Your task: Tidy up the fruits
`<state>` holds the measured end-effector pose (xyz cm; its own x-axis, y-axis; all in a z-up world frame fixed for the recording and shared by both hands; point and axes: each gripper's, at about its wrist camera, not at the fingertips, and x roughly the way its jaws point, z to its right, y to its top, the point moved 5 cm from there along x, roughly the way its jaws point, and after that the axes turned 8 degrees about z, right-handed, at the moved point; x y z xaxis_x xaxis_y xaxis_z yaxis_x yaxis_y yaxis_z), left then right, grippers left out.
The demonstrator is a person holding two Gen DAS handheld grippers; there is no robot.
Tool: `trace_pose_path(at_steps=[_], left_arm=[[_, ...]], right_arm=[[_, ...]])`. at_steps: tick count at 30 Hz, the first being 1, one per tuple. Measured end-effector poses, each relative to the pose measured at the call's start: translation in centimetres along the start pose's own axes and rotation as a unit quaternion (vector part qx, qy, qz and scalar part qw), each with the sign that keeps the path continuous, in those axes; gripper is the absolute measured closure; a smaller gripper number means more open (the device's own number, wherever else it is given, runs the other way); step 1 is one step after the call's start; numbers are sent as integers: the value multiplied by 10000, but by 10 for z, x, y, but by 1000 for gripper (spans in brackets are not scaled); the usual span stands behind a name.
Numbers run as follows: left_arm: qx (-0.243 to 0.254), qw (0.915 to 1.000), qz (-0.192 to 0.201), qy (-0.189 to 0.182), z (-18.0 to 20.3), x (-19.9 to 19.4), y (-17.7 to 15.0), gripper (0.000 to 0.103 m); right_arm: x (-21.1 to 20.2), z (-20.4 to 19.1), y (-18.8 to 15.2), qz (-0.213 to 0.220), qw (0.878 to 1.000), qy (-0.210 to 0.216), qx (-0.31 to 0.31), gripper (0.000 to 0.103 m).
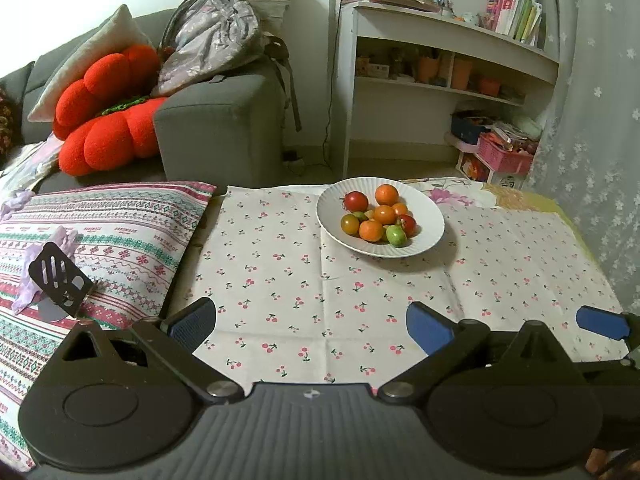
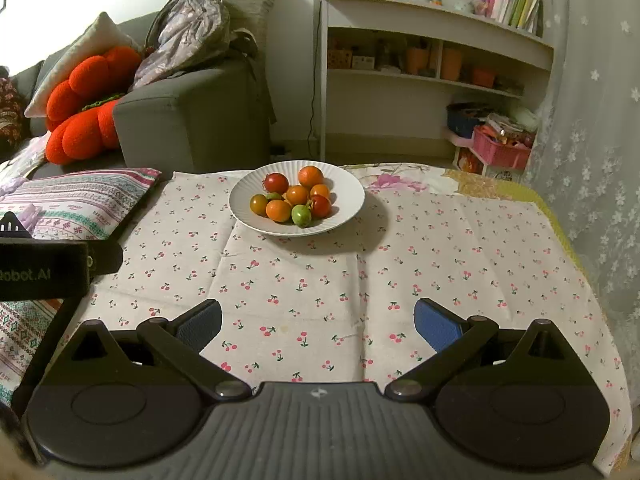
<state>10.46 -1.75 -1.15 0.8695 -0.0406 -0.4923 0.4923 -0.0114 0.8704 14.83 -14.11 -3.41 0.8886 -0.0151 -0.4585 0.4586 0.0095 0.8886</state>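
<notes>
White plate heaped; lower fruits partly hidden.

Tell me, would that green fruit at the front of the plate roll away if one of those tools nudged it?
Probably a little. The green fruit looks round and smooth, so it should roll easily, though the white plate has a raised rim that would likely stop it. Its neighbours touch it, so they may shift too.
</notes>
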Motion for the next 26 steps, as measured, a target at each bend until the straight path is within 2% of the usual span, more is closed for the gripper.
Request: trace_pose_path(at_steps=[9,26], left_arm=[[-89,9996,0,-251,4,0,0,10],[-5,9998,61,-183,5,-4,-3,10]], right_arm=[[-2,0,4,72,9998,-143,-69,0],[-3,-2,4,97,9998,-131,-109,0]])
